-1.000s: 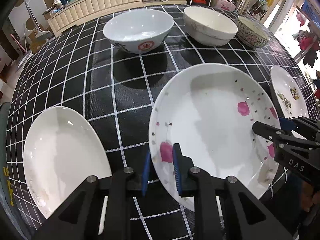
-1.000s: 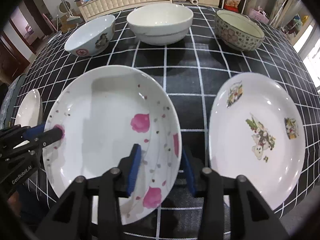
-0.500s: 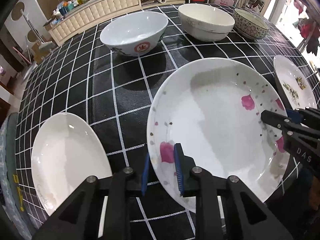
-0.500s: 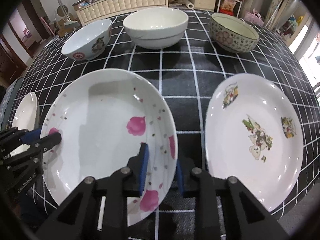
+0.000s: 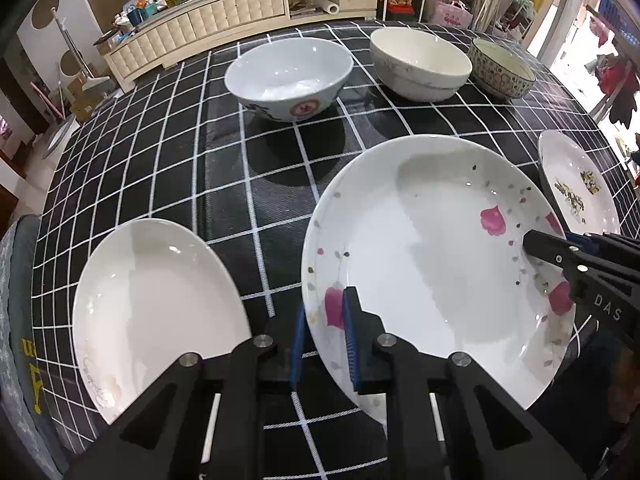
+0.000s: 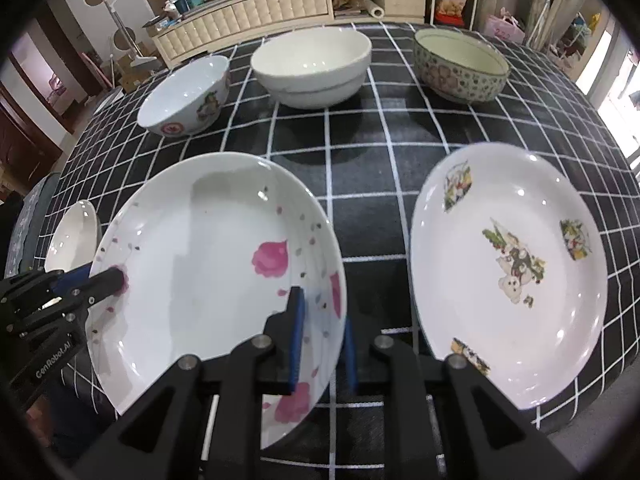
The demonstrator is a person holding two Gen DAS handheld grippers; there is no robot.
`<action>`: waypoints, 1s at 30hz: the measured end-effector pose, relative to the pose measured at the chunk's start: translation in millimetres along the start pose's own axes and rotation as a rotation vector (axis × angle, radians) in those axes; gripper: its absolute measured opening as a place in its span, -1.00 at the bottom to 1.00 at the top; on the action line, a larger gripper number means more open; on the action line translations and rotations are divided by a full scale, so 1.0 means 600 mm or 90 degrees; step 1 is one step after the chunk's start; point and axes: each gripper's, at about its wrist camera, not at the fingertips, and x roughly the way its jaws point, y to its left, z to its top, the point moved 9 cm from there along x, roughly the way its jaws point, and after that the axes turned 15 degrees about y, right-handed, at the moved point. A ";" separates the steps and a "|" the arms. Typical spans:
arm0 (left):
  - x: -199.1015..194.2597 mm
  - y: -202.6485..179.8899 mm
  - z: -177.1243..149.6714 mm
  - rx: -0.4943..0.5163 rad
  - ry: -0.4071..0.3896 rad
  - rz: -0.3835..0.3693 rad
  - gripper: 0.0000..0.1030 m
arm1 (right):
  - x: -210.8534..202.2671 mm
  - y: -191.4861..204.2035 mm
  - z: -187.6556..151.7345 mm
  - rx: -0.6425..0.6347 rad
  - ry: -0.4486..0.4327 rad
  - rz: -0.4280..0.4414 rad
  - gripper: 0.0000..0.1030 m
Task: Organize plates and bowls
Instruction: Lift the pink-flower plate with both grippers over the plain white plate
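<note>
A white plate with pink petals [image 5: 432, 264] [image 6: 216, 264] is held above the checked tablecloth by both grippers. My left gripper [image 5: 324, 328] is shut on its left rim. My right gripper [image 6: 320, 332] is shut on its right rim. A plain white plate [image 5: 156, 312] [image 6: 74, 236] lies on the cloth to the left. A plate with animal pictures [image 6: 508, 268] [image 5: 576, 188] lies to the right. Three bowls stand behind: a pale blue one with a red seal [image 5: 288, 78] [image 6: 186, 98], a plain white one [image 5: 420, 64] [image 6: 314, 66] and a patterned one [image 5: 502, 68] [image 6: 460, 66].
The black tablecloth with white grid [image 5: 168, 168] [image 6: 376, 168] covers the table. A cream sideboard with clutter [image 5: 224, 20] [image 6: 256, 12] stands beyond the far edge. The near table edge runs just below both grippers.
The petal plate has risen off the cloth and both views have pulled up and back with it. My right gripper has closed from open onto the rim.
</note>
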 end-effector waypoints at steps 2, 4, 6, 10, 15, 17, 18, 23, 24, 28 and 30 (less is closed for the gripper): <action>-0.006 0.007 -0.002 -0.005 -0.002 -0.002 -0.69 | -0.010 0.008 0.002 -0.004 -0.007 -0.004 -0.60; -0.014 0.014 -0.006 -0.011 -0.006 -0.004 -0.70 | -0.018 0.016 0.004 -0.006 -0.013 -0.005 -0.61; -0.024 0.022 -0.011 -0.015 -0.011 -0.002 -0.70 | -0.026 0.026 0.004 -0.007 -0.018 -0.004 -0.61; -0.048 0.041 -0.018 -0.022 -0.029 0.003 -0.70 | -0.036 0.046 0.008 -0.012 -0.024 0.008 -0.61; -0.078 0.073 -0.028 -0.040 -0.052 0.011 -0.71 | -0.046 0.080 0.015 -0.029 -0.029 0.016 -0.61; -0.084 0.090 -0.034 -0.052 -0.054 0.018 -0.74 | -0.048 0.098 0.018 -0.039 -0.031 0.018 -0.61; -0.087 0.099 -0.040 -0.058 -0.055 0.020 -0.74 | -0.049 0.108 0.020 -0.044 -0.032 0.019 -0.61; -0.092 0.154 -0.063 -0.093 -0.054 0.028 -0.74 | -0.039 0.163 0.030 -0.077 -0.030 0.028 -0.61; -0.091 0.165 -0.068 -0.101 -0.051 0.027 -0.74 | -0.036 0.172 0.030 -0.081 -0.028 0.030 -0.61; -0.085 0.205 -0.086 -0.124 -0.044 0.039 -0.75 | -0.012 0.220 0.031 -0.101 -0.016 0.040 -0.61; -0.078 0.229 -0.099 -0.136 -0.037 0.045 -0.75 | -0.001 0.239 0.030 -0.110 -0.009 0.046 -0.61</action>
